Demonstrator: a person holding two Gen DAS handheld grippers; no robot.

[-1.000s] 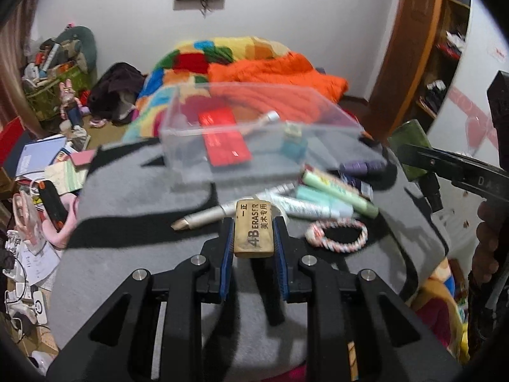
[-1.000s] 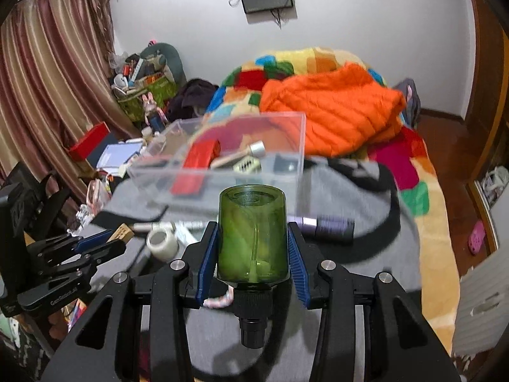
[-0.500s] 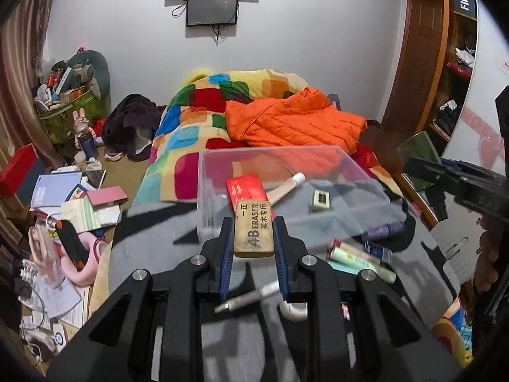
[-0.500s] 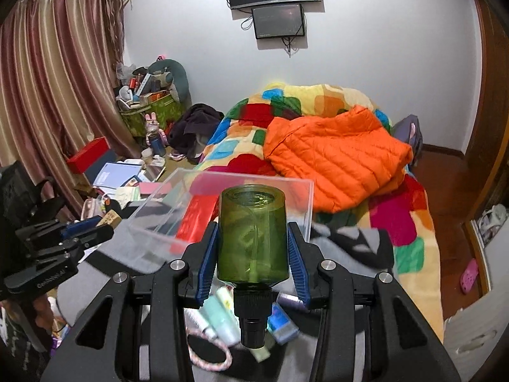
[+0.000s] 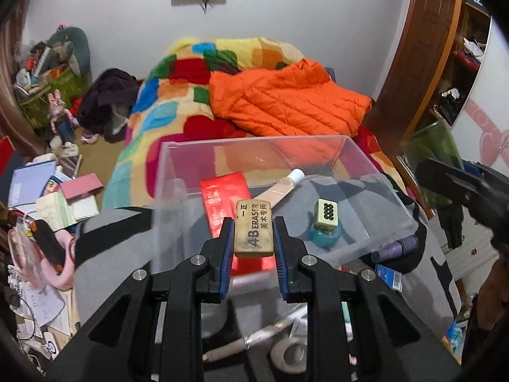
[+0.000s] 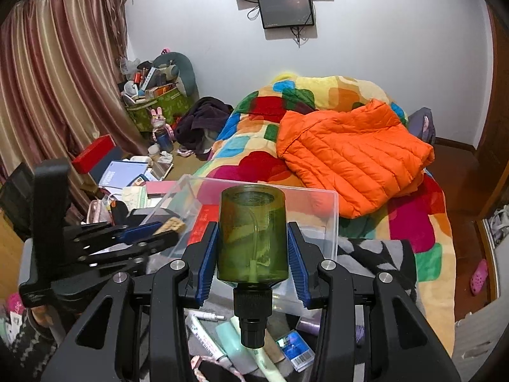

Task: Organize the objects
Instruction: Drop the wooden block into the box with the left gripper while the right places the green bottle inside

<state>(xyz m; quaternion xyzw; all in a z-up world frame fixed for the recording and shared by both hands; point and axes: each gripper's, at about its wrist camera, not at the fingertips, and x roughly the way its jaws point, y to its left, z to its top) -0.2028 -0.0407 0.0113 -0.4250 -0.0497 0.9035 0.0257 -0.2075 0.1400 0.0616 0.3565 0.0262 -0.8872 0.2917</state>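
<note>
My left gripper (image 5: pixel 253 238) is shut on a tan 4B eraser (image 5: pixel 253 229) and hangs over the near edge of a clear plastic bin (image 5: pixel 378 172). The bin holds a red packet (image 5: pixel 222 197), a beige tube (image 5: pixel 280 189), a mahjong tile (image 5: pixel 326 216) and a teal round piece (image 5: pixel 327 237). My right gripper (image 6: pixel 253 254) is shut on a green translucent bottle (image 6: pixel 253 235), held upside down with its black cap (image 6: pixel 252 324) toward me, just before the bin (image 6: pixel 331 219). The left gripper (image 6: pixel 152 238) with the eraser shows at the left of the right wrist view.
The bin rests on a grey and black cloth (image 5: pixel 114 254). Tubes (image 6: pixel 235 340), a pen (image 5: pixel 235 347), a tape roll (image 5: pixel 288 353) and a purple bottle (image 5: pixel 396 248) lie in front of it. Behind are a patchwork blanket (image 5: pixel 178 102) and an orange jacket (image 5: pixel 286 102). Floor clutter (image 5: pixel 51 197) fills the left.
Both grippers moved forward toward the bin while keeping their grips. The left one now has the eraser over the bin's near side; loose tubes slipped below both views.
</note>
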